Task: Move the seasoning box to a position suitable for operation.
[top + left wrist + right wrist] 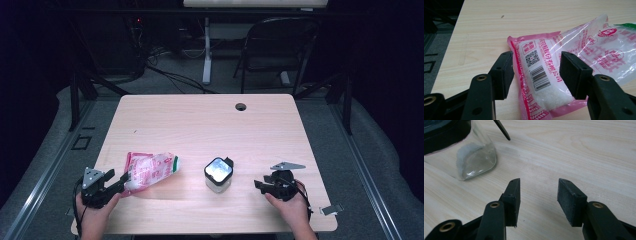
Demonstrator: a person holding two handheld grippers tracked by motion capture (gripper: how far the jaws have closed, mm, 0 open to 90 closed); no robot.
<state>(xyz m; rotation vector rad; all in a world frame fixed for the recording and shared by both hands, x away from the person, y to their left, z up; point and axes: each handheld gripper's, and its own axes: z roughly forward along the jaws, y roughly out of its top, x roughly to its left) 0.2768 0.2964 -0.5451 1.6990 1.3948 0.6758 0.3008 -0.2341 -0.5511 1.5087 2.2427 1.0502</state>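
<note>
Left gripper [536,75] straddles the pink-edged clear plastic bag of white granules [544,82] at its near end, jaws open, not pinching; right gripper [537,200] open, empty.

That bag [564,62] is looking like thin glossy plastic, crinkly, with white grains showing through. The table [210,125] is showing pale matt wood grain. The jar [471,157], upper left, is looking like clear shiny glass, and the jaw pads are looking matt black.
</note>
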